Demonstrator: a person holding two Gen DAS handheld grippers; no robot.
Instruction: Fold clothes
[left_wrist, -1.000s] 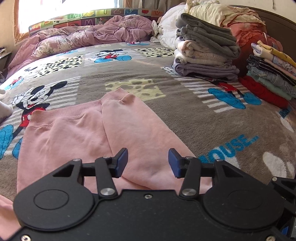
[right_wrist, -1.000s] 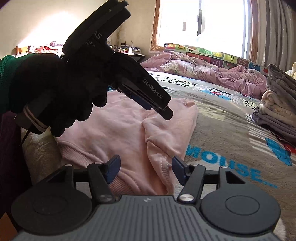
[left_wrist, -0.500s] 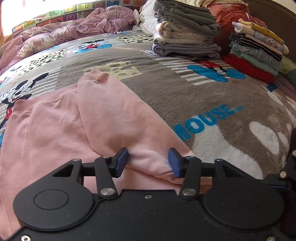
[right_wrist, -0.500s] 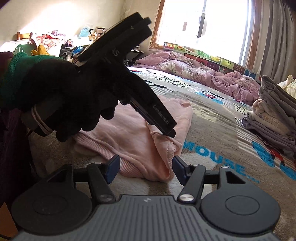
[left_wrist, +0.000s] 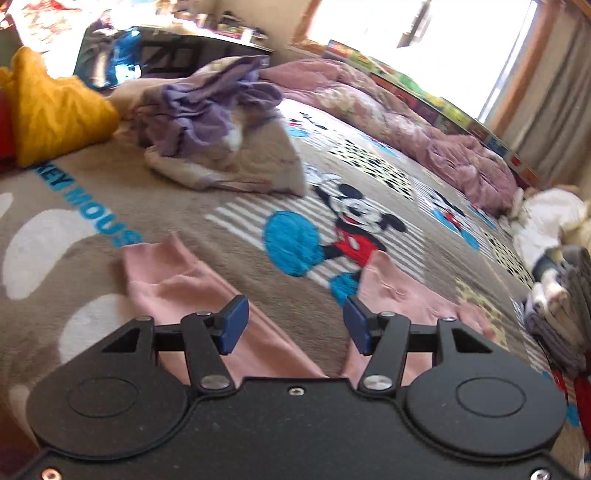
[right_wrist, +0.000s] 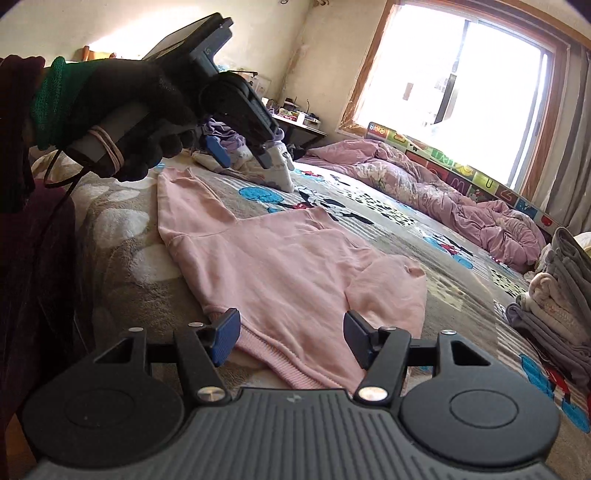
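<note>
- Blanket (right_wrist: 436, 236) with a cartoon-mouse print covers the bed, brown with white blotches and blue lettering; everything else lies on it.
- Quilt (right_wrist: 436, 192), pinkish purple and rumpled, runs along the far edge below the window (right_wrist: 454, 70).
- Sweatshirt (right_wrist: 280, 266), pale pink, lies spread flat on the blanket, its ribbed hem nearest the right gripper. One sleeve stretches away toward the left gripper; the other is folded over the body on the right side (its cuff lies on the blanket edge of the garment).
- Stack (right_wrist: 554, 302) of folded grey and cream clothes stands at the right, well apart from the sweatshirt.
- Heap (left_wrist: 221, 133) of unfolded purple and white clothes sits beyond the outstretched sleeve, with a yellow cloth (left_wrist: 51, 107) to its left in the left wrist view.
- Left gripper (right_wrist: 240, 153), held in a black-gloved hand (right_wrist: 122, 107), hangs in the air above the end of the outstretched sleeve, fingers wide apart with nothing between them. In its own view (left_wrist: 295, 325) the two pink sleeves show below, with bare blanket between.
- Right gripper (right_wrist: 291, 341) hovers low over the hem, its blue pads (right_wrist: 225, 336) spread wide, gripping nothing; whether they touch the cloth I cannot tell.
</note>
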